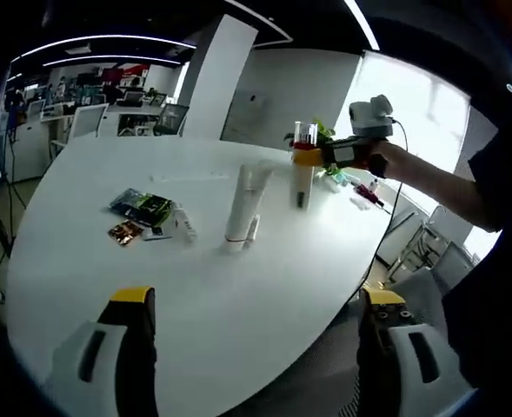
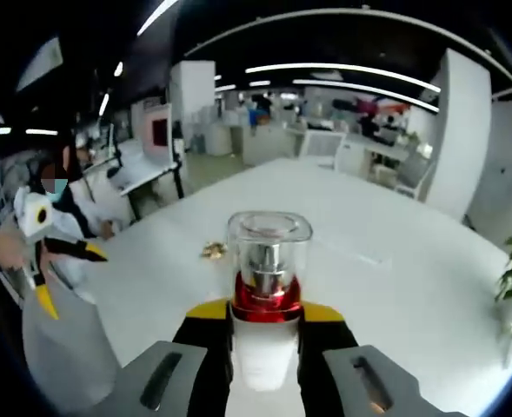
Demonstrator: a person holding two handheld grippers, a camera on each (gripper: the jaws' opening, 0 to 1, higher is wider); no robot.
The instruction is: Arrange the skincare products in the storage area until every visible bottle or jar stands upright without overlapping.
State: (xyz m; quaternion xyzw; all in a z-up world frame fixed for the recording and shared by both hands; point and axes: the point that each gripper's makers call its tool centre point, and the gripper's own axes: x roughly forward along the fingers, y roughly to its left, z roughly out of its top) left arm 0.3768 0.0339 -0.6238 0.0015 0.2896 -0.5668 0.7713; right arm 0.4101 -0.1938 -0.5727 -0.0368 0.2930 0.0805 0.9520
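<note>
The right hand-held gripper [image 2: 265, 334] is clamped on a pump bottle [image 2: 267, 295], its yellow-tipped jaws pressing the white body just below the red collar. In the left gripper view the bottle [image 1: 302, 169] stands upright near the far right edge of the worktop [image 1: 195, 287], its base at or just above the surface; I cannot tell which. It has a clear, squarish plastic cap over a shiny metal pump, a glossy red ring and a smooth white cylinder below. Rigid and probably light, it looks top-heavy and slick, so a hold low on the body seems safer than on the cap, which might pull off.

The left hand-held gripper [image 1: 260, 334] is spread wide with nothing between its jaws, hanging over the near edge. Towards the middle a white tube [image 1: 245, 204] leans slanted on its cap with a slimmer tube [image 1: 252, 230] just beside it: soft, squeezable, best taken near the stiff cap. Left of them lie flat foil sachets [image 1: 141, 208].
</note>
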